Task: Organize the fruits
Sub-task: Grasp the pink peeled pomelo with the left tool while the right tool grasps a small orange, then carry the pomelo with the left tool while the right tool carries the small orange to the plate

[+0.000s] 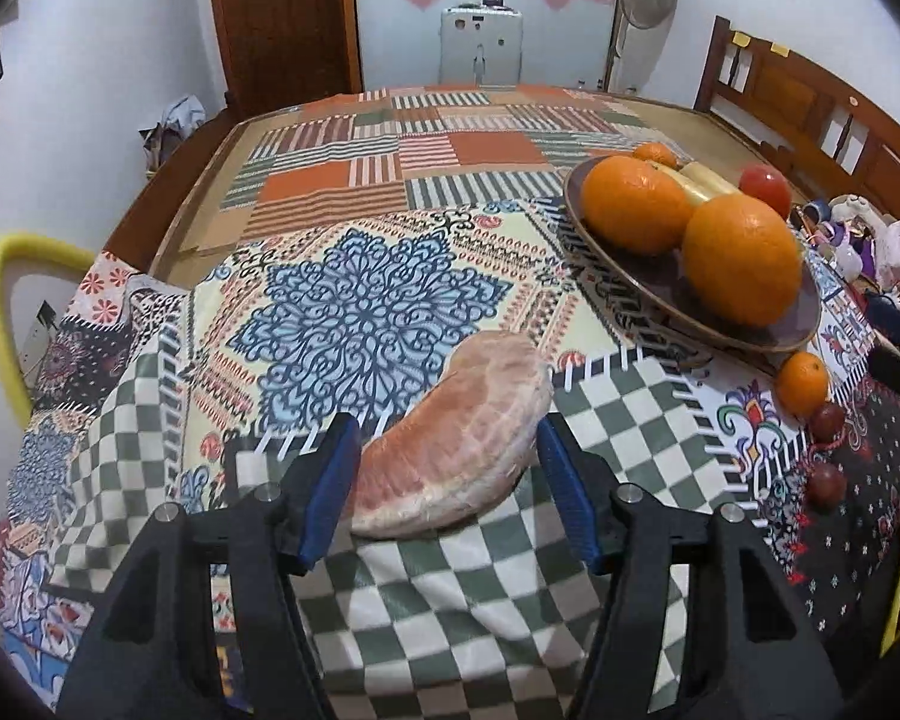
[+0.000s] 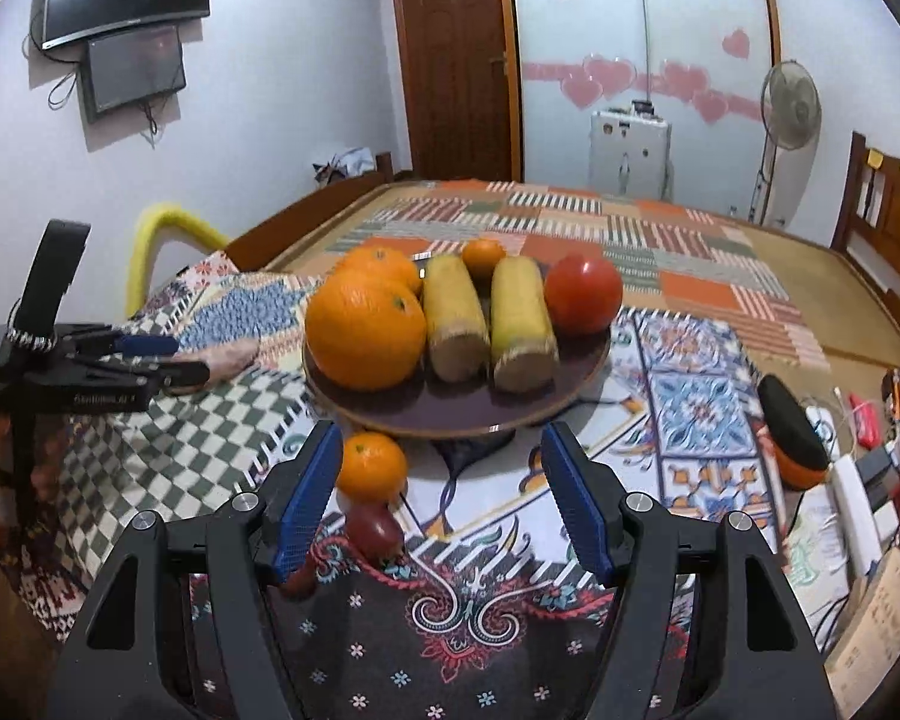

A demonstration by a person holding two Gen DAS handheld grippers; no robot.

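Observation:
A pink peeled pomelo wedge lies on the checked cloth between the fingers of my open left gripper; I cannot tell if the pads touch it. A brown plate holds two big oranges, two yellow cane pieces, a red tomato and a small tangerine. In front of the plate lie a loose tangerine and a dark red fruit. My right gripper is open and empty just right of them. The left gripper shows at the left in the right wrist view.
The patterned cloth covers the near part of the bed. Clutter of small items lies at the right edge. A wooden headboard stands at the right, a yellow padded rail at the left.

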